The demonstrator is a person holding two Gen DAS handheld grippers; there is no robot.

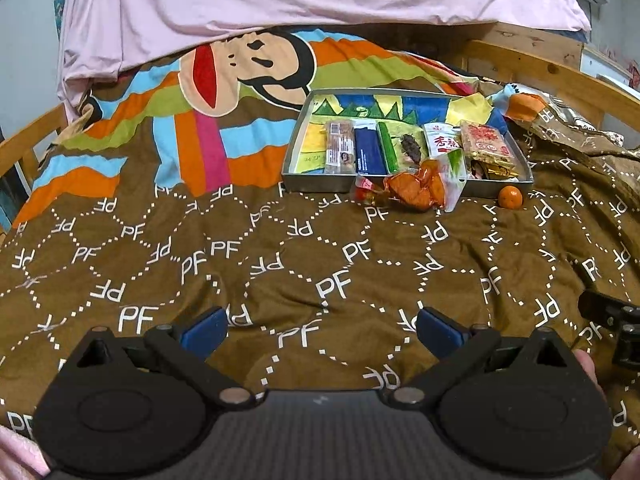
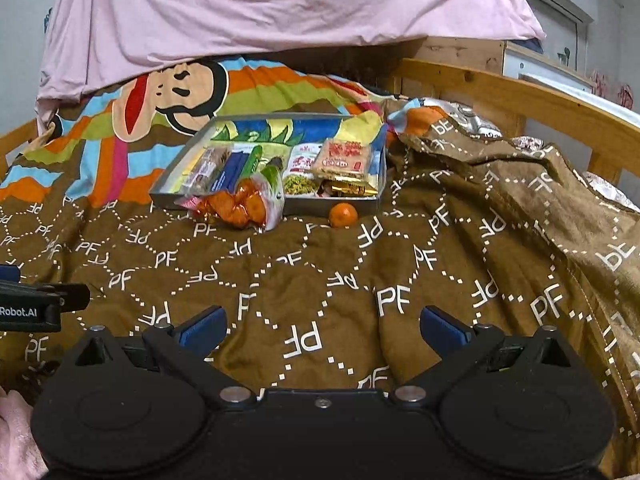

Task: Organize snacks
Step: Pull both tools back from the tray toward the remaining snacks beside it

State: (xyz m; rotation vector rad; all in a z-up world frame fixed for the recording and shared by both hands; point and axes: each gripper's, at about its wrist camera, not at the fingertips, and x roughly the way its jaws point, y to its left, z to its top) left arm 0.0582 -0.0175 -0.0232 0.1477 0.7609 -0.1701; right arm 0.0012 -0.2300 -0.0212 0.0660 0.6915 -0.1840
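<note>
A grey metal tray (image 1: 316, 189) (image 2: 176, 200) sits on the brown quilt, holding several snack packets. A clear bag of orange snacks (image 1: 416, 186) (image 2: 244, 202) leans over the tray's front rim onto the quilt. A small mandarin (image 1: 510, 196) (image 2: 343, 215) lies on the quilt in front of the tray's right corner. My left gripper (image 1: 322, 330) is open and empty, well short of the tray. My right gripper (image 2: 323, 328) is open and empty, also well short of the tray; its side shows in the left wrist view (image 1: 616, 320).
A brown patterned quilt (image 1: 280, 264) covers the bed, bunched up at the right (image 2: 540, 200). A pink sheet (image 1: 280, 0) hangs behind the tray. A wooden bed rail (image 2: 520, 96) runs along the right. The left gripper's body shows at the left of the right wrist view (image 2: 36, 300).
</note>
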